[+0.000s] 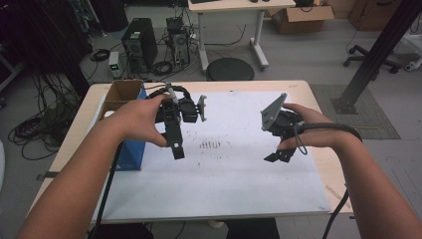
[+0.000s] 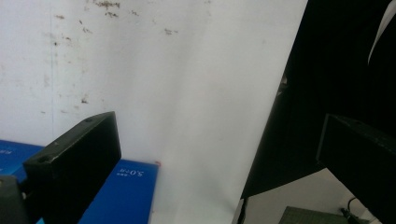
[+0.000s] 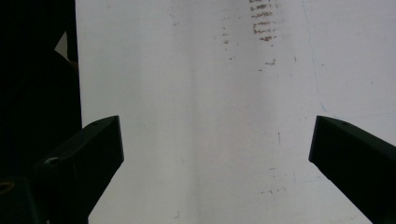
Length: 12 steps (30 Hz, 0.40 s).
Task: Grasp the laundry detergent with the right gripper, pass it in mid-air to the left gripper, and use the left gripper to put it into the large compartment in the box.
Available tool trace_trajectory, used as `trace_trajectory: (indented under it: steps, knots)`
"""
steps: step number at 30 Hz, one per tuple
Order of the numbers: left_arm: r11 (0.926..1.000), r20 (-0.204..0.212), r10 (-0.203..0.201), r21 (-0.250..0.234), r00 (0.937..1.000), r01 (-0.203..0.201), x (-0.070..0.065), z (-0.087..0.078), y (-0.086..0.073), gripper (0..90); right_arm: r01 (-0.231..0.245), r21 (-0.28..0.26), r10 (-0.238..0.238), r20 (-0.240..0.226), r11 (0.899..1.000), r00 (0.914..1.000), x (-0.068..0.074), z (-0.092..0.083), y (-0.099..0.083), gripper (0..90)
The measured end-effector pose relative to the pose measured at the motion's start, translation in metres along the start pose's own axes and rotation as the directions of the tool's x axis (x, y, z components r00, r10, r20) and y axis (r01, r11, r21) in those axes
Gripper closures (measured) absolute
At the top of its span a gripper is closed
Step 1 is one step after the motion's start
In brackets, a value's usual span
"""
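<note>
Both the left gripper point(image 1: 177, 149) and right gripper point(image 1: 279, 155) are hovering wide open and empty over the white sheet point(image 1: 234, 179), the blue box point(image 1: 133, 149) sitting at the sheet's left edge just beside the left one, risking a knock if it swings left.

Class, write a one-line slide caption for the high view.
Two hand-held grippers, left gripper and right gripper, above a stained white board, jaws open and empty, beside a blue box.
</note>
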State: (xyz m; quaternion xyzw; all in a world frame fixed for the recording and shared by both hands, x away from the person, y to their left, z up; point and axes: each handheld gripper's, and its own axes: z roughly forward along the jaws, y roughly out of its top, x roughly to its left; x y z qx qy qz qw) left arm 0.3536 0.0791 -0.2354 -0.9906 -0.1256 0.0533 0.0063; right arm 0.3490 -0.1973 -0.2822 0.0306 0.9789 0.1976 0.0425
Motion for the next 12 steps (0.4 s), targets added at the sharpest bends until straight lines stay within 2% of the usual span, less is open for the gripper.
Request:
trace_trajectory:
  steps: [12]
  knots:
    - [1.0000,-0.001,0.000,-0.004,1.0000,0.000,-0.0027,0.0010,0.0013,0.2,-0.001,-0.005,0.001,0.003,1.000,1.0000,0.0040,-0.0006,0.0014,3.1]
